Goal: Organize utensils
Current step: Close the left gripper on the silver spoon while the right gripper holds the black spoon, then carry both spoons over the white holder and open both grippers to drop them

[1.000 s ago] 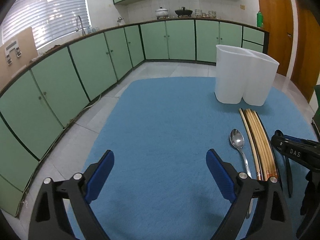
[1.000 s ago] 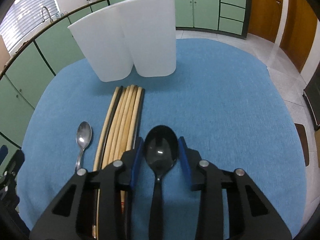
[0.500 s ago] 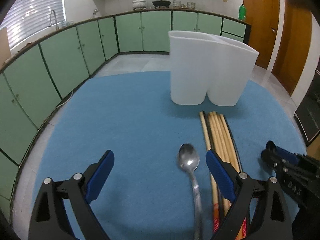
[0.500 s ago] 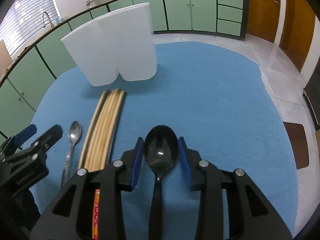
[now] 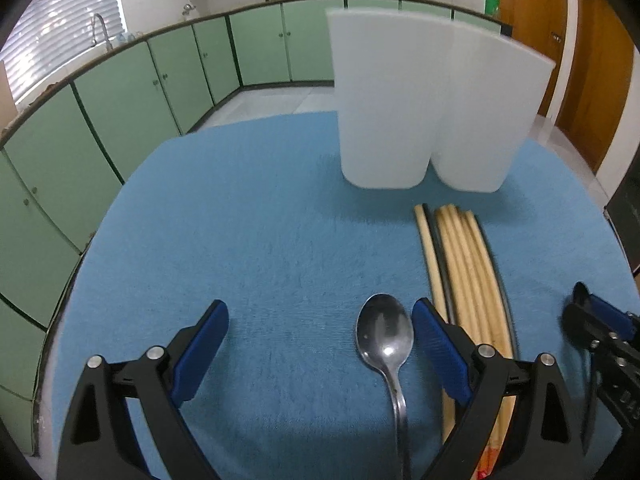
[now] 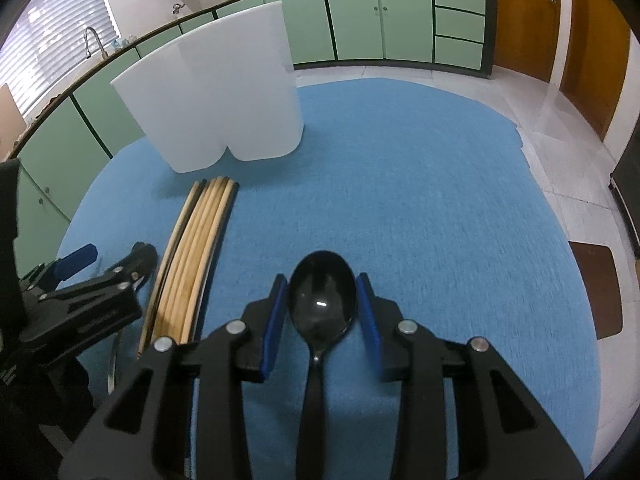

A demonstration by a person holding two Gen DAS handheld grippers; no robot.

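A silver metal spoon lies on the blue cloth between the fingers of my open left gripper, close to the right finger. A bundle of wooden and black chopsticks lies just right of it and also shows in the right wrist view. My right gripper holds a black plastic spoon by its handle, bowl forward, above the cloth. A white two-compartment holder stands upright at the far side and also shows in the right wrist view.
The blue cloth covers a round table. My left gripper shows at the left of the right wrist view. Green cabinets ring the room. A brown mat lies on the tiled floor to the right.
My left gripper moved right and forward, so the silver spoon now lies between its fingers. My right gripper drew back from the holder with the black spoon in it.
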